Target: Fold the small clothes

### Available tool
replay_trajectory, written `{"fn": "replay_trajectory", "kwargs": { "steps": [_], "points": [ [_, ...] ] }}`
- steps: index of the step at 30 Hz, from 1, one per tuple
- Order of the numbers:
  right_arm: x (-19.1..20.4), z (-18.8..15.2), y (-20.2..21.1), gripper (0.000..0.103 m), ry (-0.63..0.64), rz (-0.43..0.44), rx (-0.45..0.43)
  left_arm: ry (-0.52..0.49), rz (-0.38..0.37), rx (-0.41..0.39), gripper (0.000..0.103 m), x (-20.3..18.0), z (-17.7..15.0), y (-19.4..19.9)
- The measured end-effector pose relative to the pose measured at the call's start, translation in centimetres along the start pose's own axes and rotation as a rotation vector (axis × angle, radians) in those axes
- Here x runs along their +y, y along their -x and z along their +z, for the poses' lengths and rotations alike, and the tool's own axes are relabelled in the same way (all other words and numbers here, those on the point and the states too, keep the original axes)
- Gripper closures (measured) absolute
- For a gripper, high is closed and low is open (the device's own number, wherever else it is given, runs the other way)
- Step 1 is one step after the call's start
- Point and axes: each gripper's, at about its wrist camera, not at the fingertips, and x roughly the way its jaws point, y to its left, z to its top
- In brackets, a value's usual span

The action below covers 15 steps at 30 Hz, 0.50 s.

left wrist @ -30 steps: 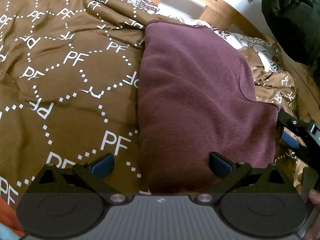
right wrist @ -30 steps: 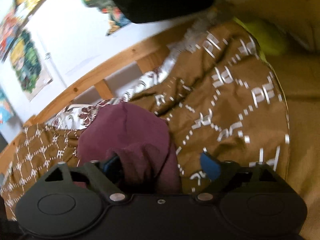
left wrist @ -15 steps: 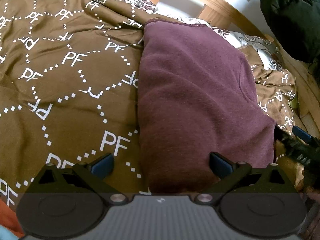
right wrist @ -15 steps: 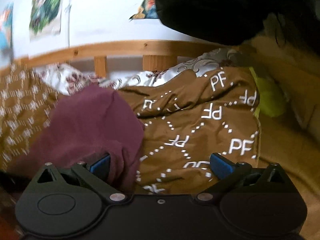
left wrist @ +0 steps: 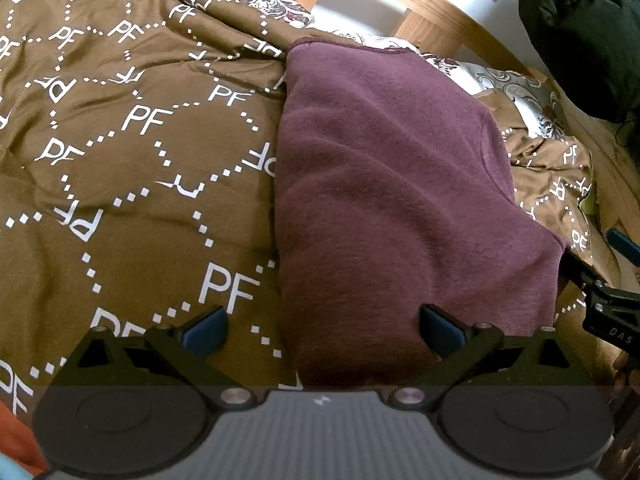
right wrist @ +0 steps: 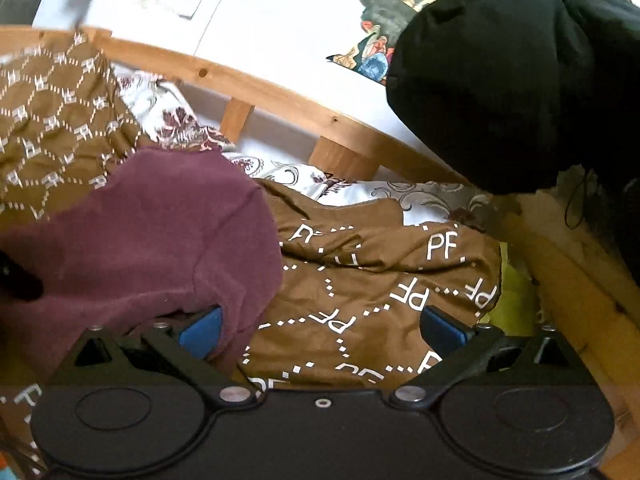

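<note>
On the brown patterned bedspread [left wrist: 132, 184] lies the folded maroon garment [left wrist: 392, 200]; left gripper [left wrist: 322, 326] and right gripper [right wrist: 320, 326] both spread wide, holding nothing, at its near edge.

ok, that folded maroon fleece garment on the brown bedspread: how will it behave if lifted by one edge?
Likely floppy: the folded maroon fleece garment drapes over the rumpled brown bedspread, so the fold would probably fall open. Its fuzzy nap suggests good grip. It probably weighs little.

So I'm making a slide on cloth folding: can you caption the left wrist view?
Open left gripper over a folded maroon garment lying on a brown PF-patterned bedspread.
</note>
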Motion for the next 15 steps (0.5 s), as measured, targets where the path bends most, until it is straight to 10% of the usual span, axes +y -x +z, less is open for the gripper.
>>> {"fn": "replay_trajectory", "kwargs": {
  "steps": [7, 15],
  "points": [
    [-2.7, -0.6, -0.8, 0.001, -0.159, 0.177, 0.098, -0.007, 0.004, -0.002, 0.000, 0.1, 0.0, -0.1],
    [-4.6, -1.1, -1.0, 0.001, -0.603, 0.346, -0.070, -0.024, 0.025, -0.010, 0.000, -0.4, -0.1, -0.4]
  ]
}}
